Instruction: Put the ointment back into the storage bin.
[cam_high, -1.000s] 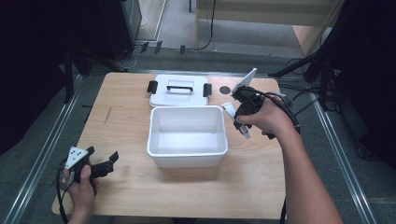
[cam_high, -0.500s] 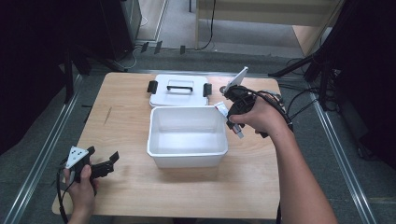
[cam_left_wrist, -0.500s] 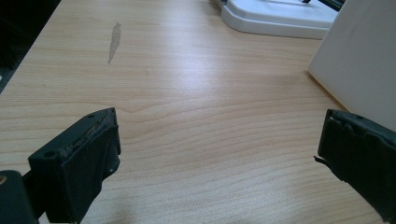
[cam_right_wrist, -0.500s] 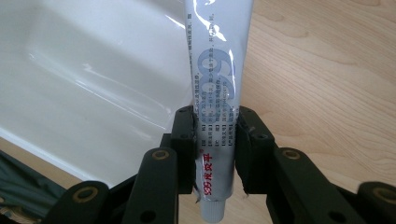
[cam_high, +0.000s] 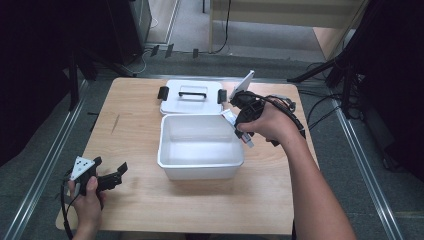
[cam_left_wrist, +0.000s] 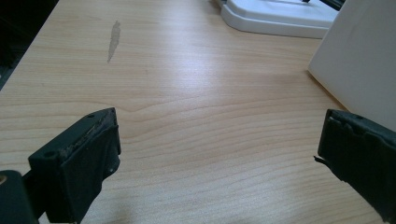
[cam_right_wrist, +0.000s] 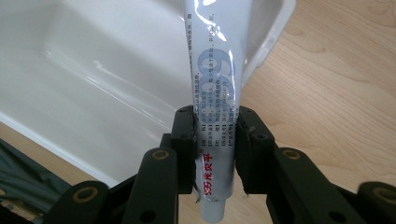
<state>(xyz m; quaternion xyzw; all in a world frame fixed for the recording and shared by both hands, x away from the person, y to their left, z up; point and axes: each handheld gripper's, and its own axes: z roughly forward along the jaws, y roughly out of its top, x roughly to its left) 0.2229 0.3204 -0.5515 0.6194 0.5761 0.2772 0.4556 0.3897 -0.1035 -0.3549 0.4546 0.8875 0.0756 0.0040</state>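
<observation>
The right arm reaches forward over the bench (cam_high: 135, 120), its tongs (cam_right_wrist: 215, 140) clamped on a white tube (cam_right_wrist: 217, 88) at the white bin's (cam_high: 200, 142) two-o'clock corner. Left tongs (cam_left_wrist: 219, 154) rest wide open, empty, at eight o'clock.

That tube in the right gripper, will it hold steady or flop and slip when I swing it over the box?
The tube looks soft-walled and glossy, so it may bend past the jaws. The right gripper clamps it near the cap end, leaving most of it unsupported and likely to wobble. It seems light. The box below looks rigid.
</observation>
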